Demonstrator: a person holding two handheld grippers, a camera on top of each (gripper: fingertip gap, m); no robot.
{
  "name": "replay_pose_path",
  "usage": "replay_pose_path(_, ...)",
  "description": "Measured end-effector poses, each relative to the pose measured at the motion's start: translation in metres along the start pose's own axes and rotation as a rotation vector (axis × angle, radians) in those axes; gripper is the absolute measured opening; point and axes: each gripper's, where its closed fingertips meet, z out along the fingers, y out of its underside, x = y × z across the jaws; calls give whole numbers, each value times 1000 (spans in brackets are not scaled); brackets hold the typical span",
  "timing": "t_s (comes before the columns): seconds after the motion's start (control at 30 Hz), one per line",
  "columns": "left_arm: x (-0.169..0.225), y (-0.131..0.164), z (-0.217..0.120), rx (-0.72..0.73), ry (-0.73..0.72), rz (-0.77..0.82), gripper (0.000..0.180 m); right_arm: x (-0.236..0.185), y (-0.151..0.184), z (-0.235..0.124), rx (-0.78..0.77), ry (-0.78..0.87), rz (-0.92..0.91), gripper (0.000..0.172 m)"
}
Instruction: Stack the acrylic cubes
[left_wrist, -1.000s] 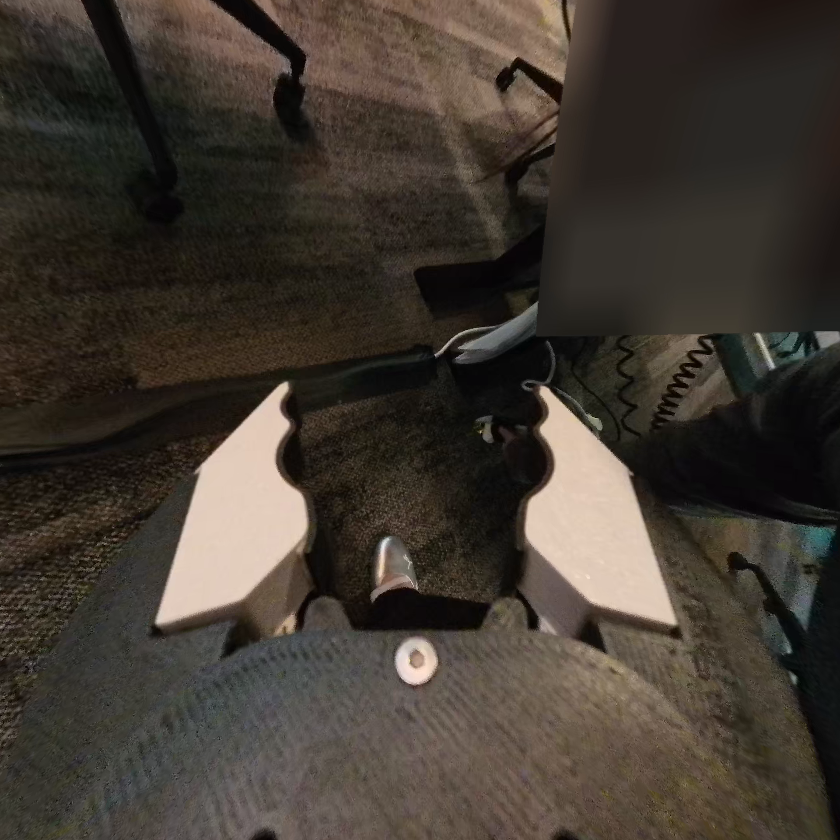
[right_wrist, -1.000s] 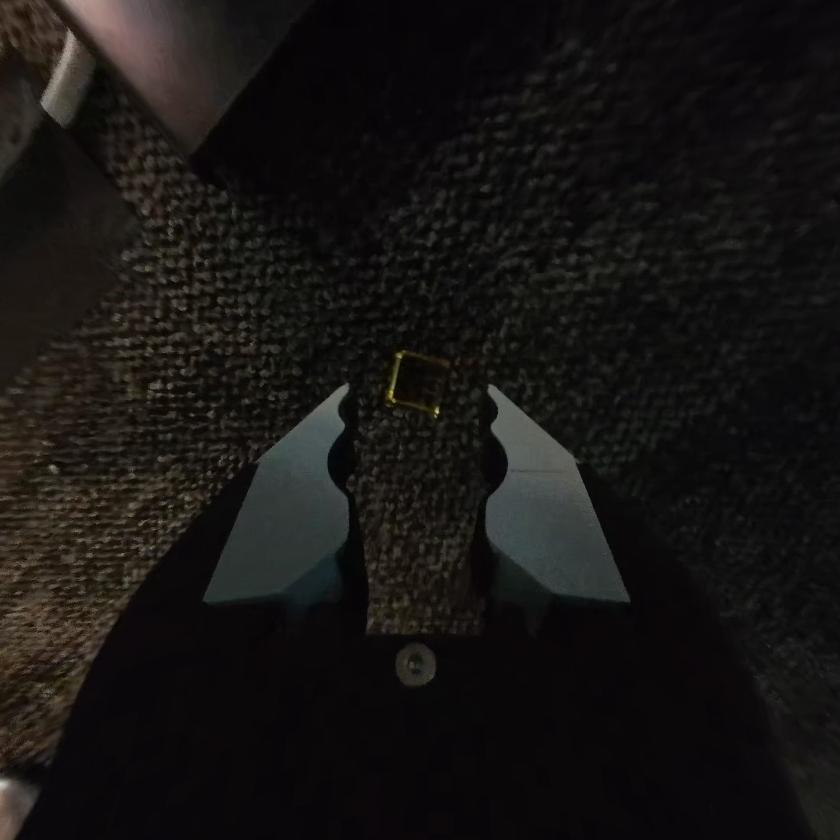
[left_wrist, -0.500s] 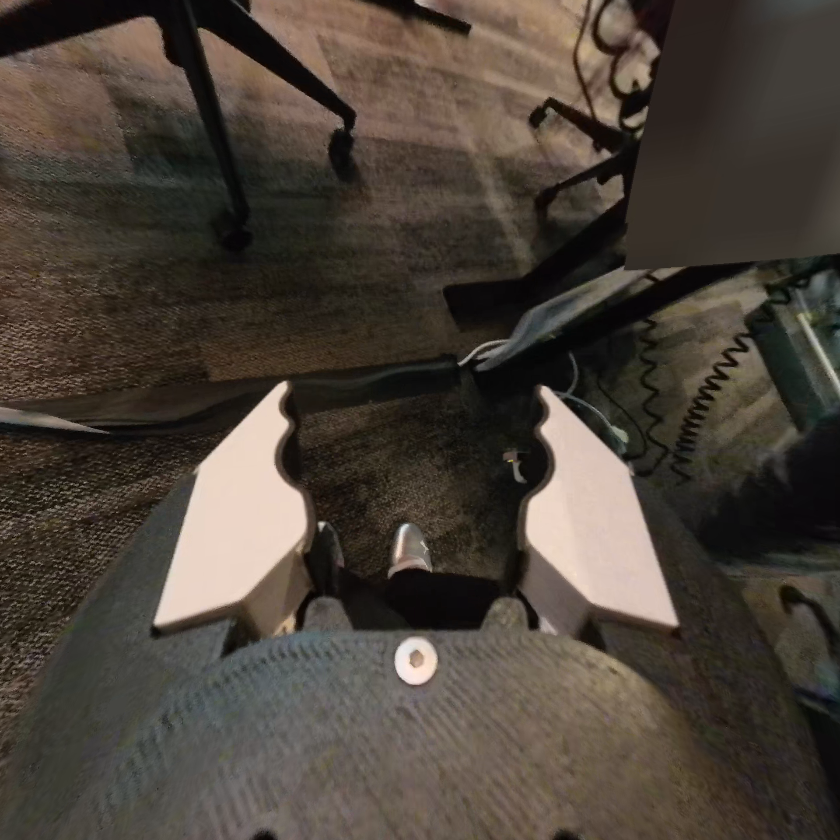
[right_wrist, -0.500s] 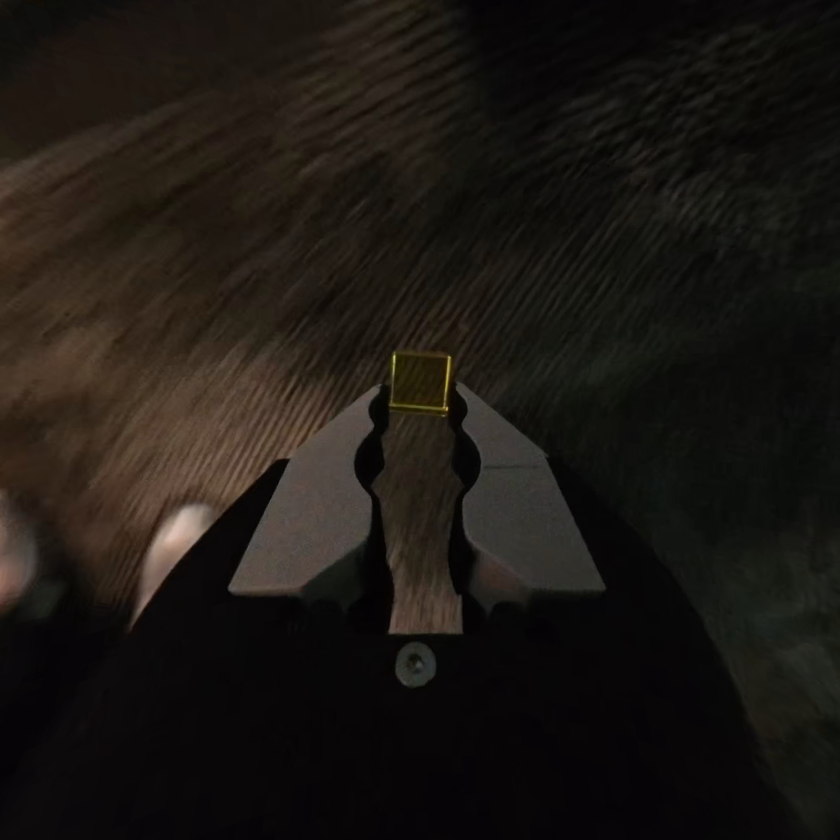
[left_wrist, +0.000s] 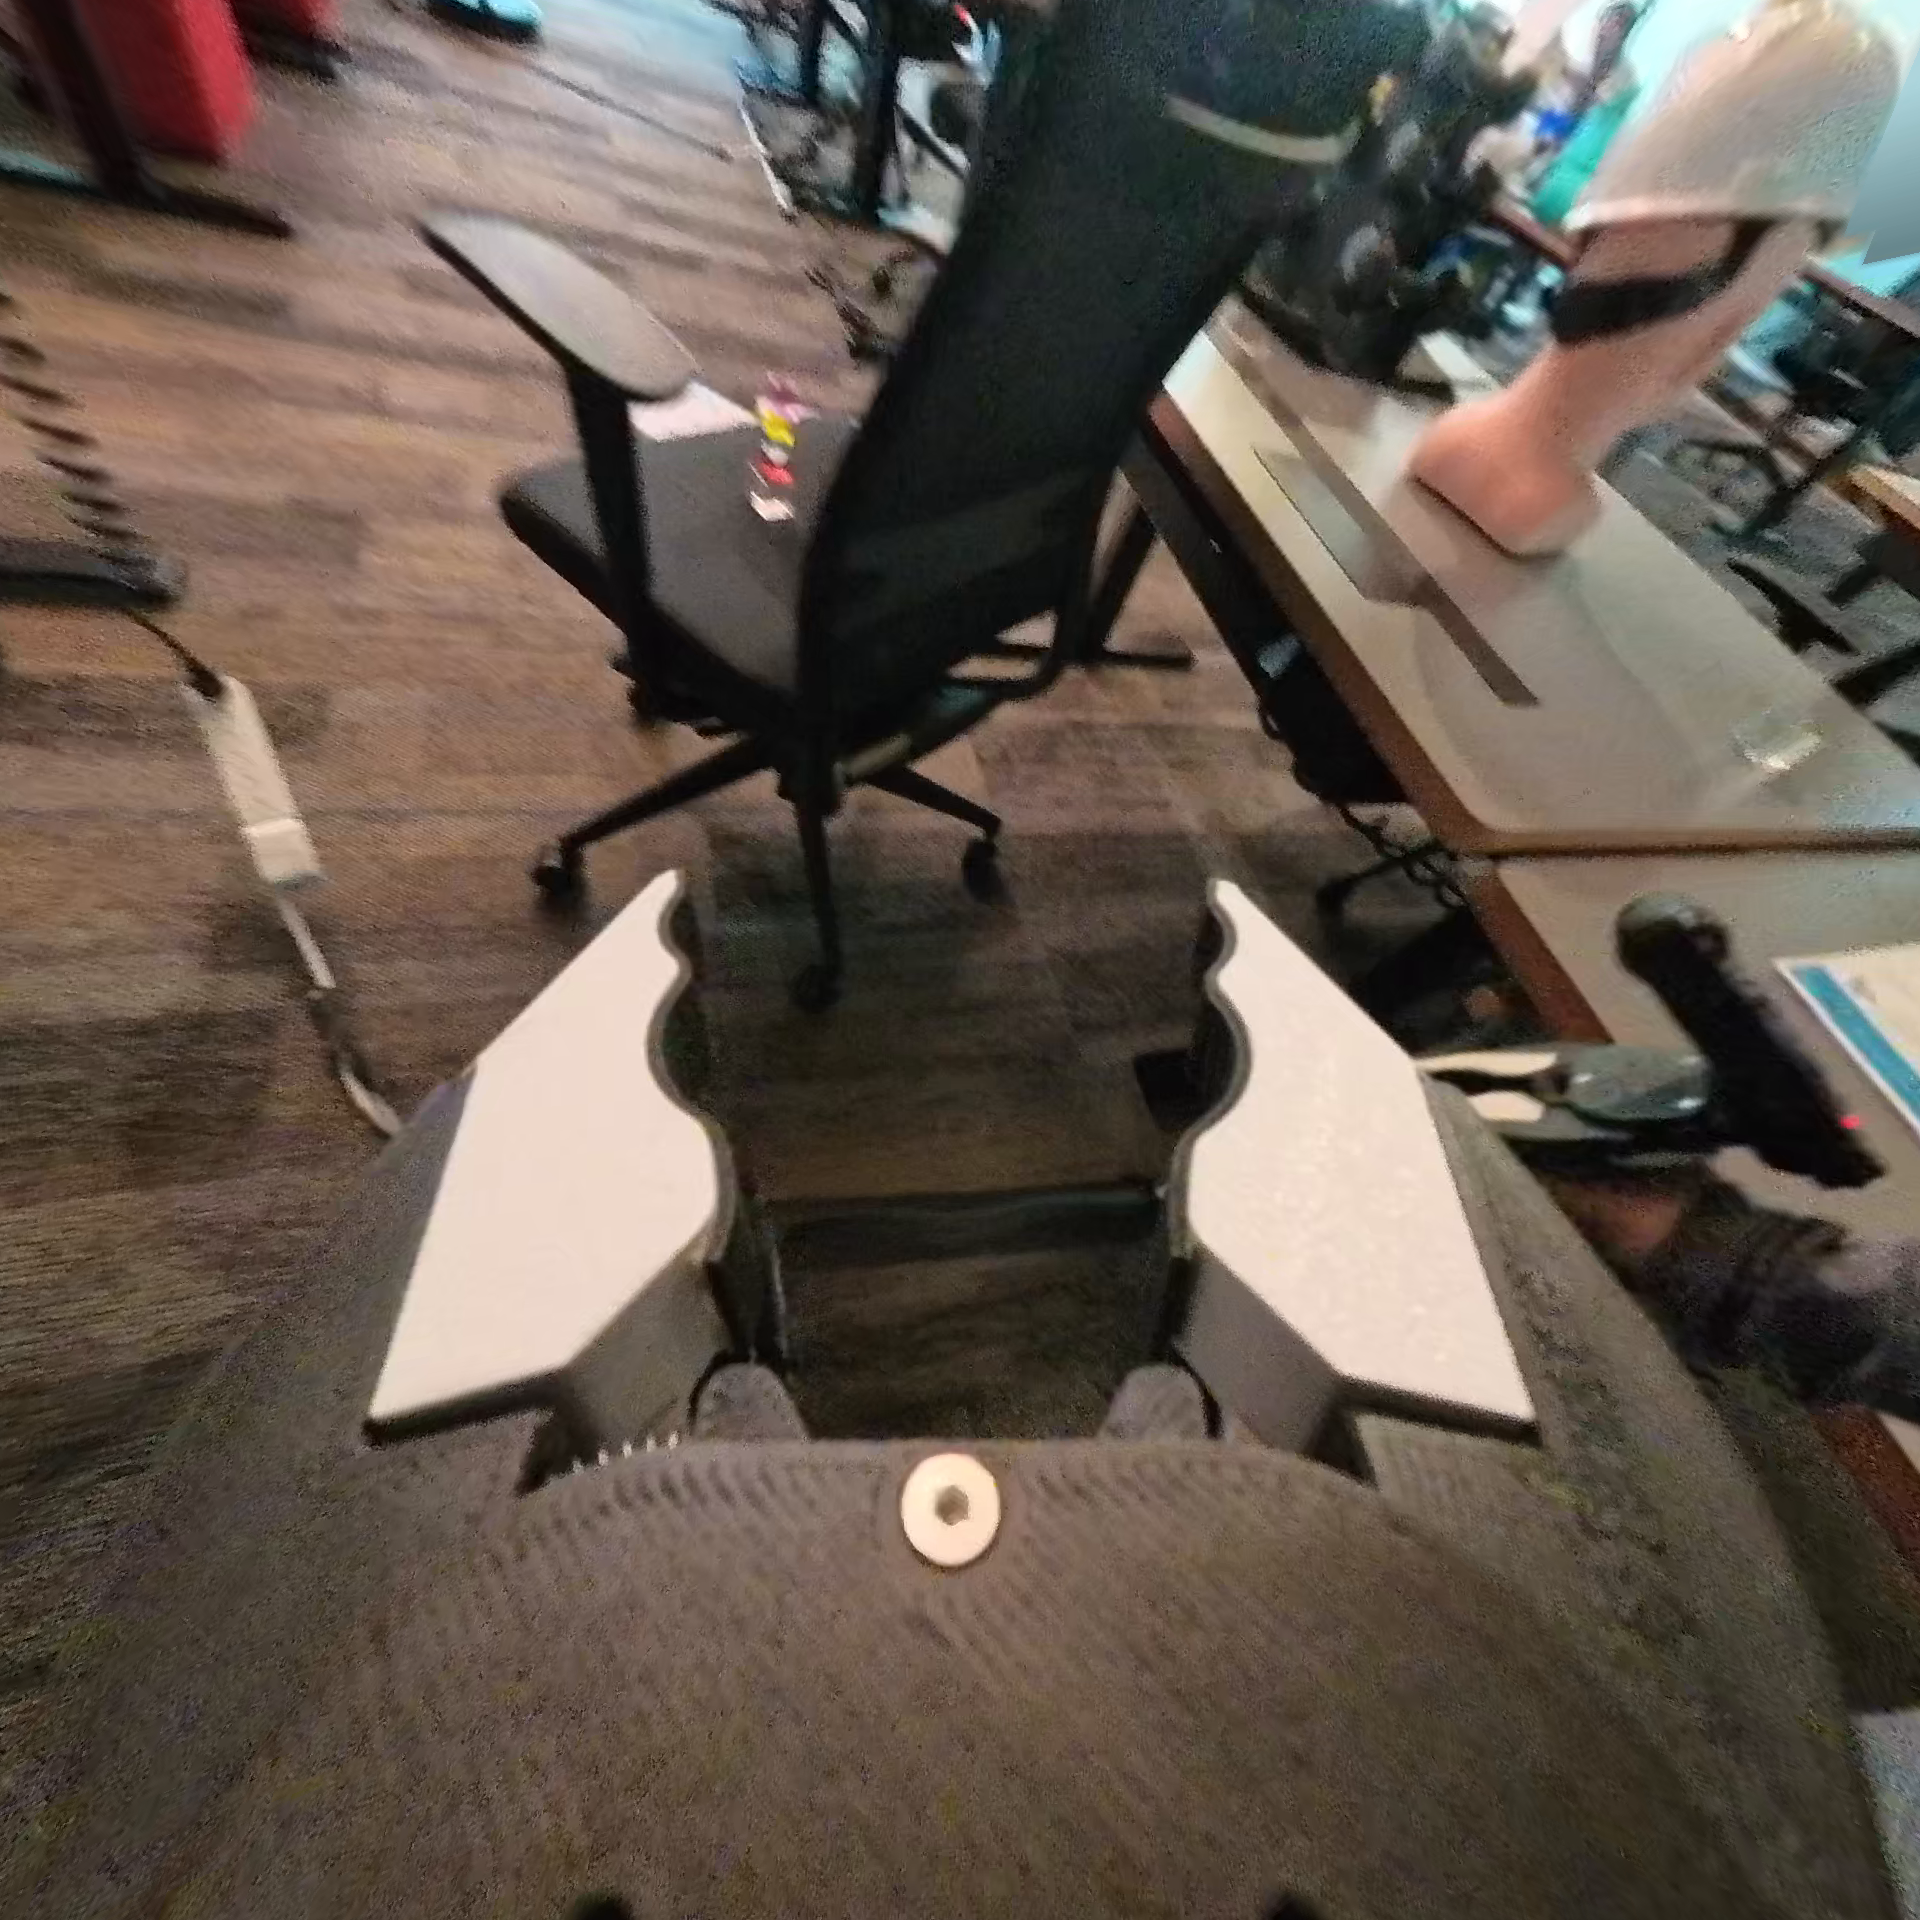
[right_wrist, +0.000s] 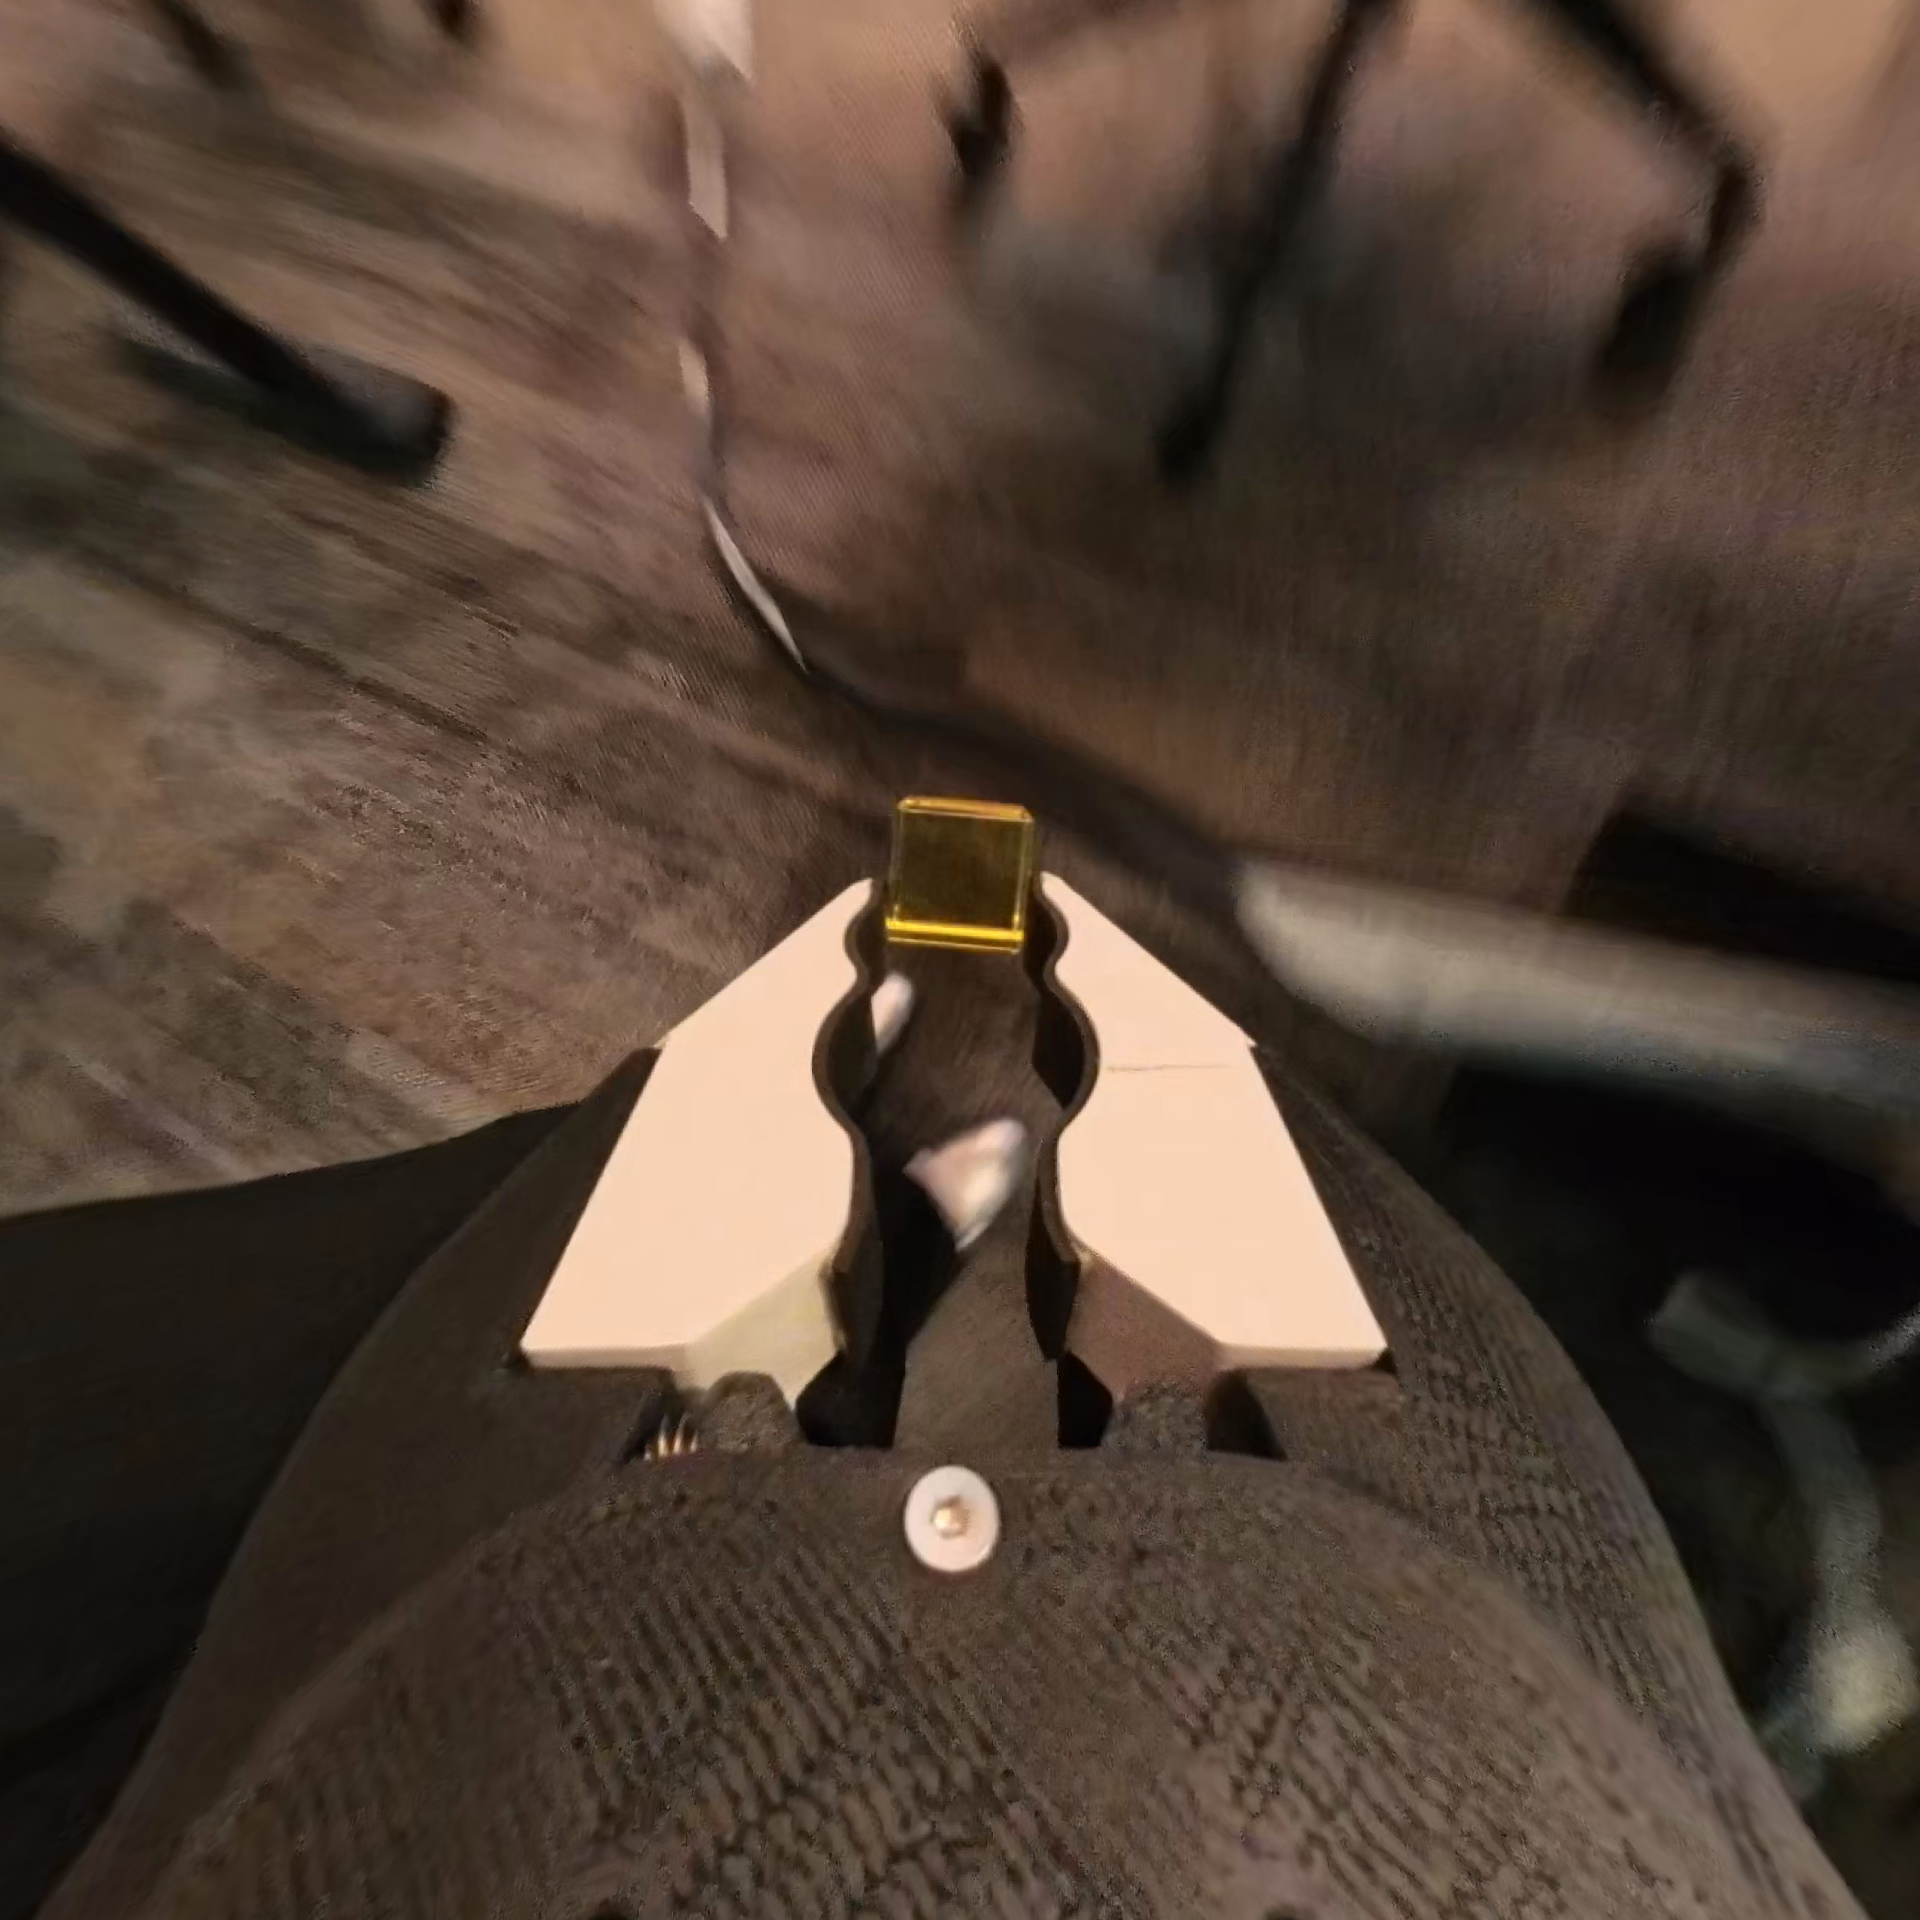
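pinching a yellow see-through cube (right_wrist: 961, 878), right tool (right_wrist: 961, 896); left tool (left_wrist: 948, 935) gapes wide, bare.

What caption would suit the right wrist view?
Right gripper pinches a small yellow translucent square tile at its fingertips above blurred carpet.

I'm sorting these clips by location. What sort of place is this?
Probably an office or lab workspace: a black wheeled office chair on brown carpet, a long wood-edged desk, and a white power strip lying on the floor.
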Motion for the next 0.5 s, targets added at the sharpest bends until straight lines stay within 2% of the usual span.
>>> replay_pose_path(0.17, -36, -62, -45, 174, -139, -32, 94, -28, -145, -34, 185, -66, -278, 25)
replay_pose_path(0.27, -61, -84, -60, 238, -191, -60, 94, -62, -223, -41, 300, -127, -373, 25)
replay_pose_path(0.4, -111, -112, -65, 300, -247, -81, 94, -114, -314, -31, 403, -184, -523, 26)
replay_pose_path(0.5, -159, -147, -50, 347, -250, -40, 94, -137, -372, -14, 454, -197, -540, 26)
